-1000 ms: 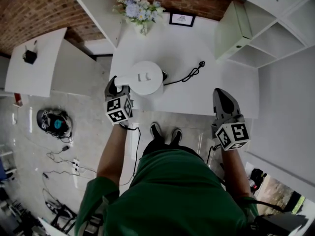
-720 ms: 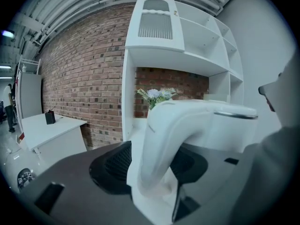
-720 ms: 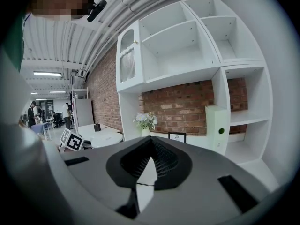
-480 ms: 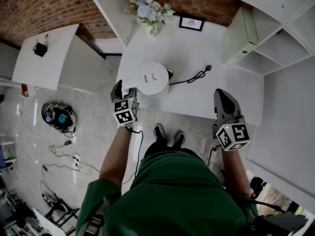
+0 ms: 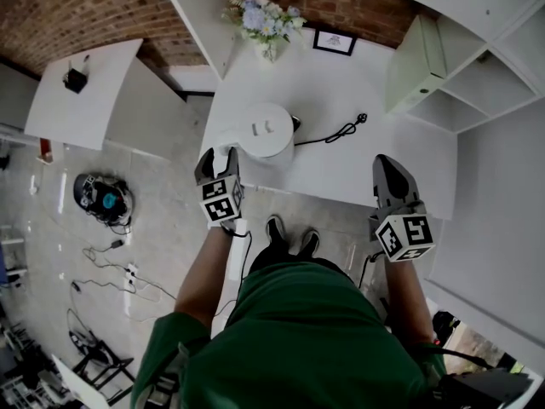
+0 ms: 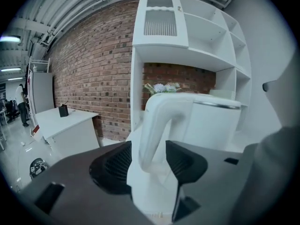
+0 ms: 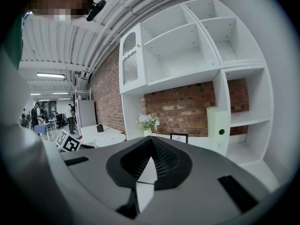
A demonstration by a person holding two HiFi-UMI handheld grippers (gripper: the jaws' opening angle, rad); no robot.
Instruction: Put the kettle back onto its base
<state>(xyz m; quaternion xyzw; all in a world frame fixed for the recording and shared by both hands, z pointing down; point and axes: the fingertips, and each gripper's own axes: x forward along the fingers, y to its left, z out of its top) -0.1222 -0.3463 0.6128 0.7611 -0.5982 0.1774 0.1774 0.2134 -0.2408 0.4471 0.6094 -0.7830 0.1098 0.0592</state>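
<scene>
At the left, the left hand-held gripper (image 5: 216, 158) has let go within the last second. Its jaws now stand spread wide, and the kettle's handle (image 6: 153, 125) runs between the pads (image 6: 114, 167) with a gap on each side. The gripper has also eased back a little toward the person, off the near edge of the table (image 5: 341, 173). The white kettle (image 5: 266, 129) stands upright by itself near that edge. A dark sliver of the base (image 5: 295, 124) shows under its right side, and the cord (image 5: 334, 132) trails away from there, so the kettle looks seated and the task is probably finished. Further right, the right hand-held gripper (image 5: 385, 167) hangs at the table's edge, well apart from the kettle, jaws pressed together on nothing.
</scene>
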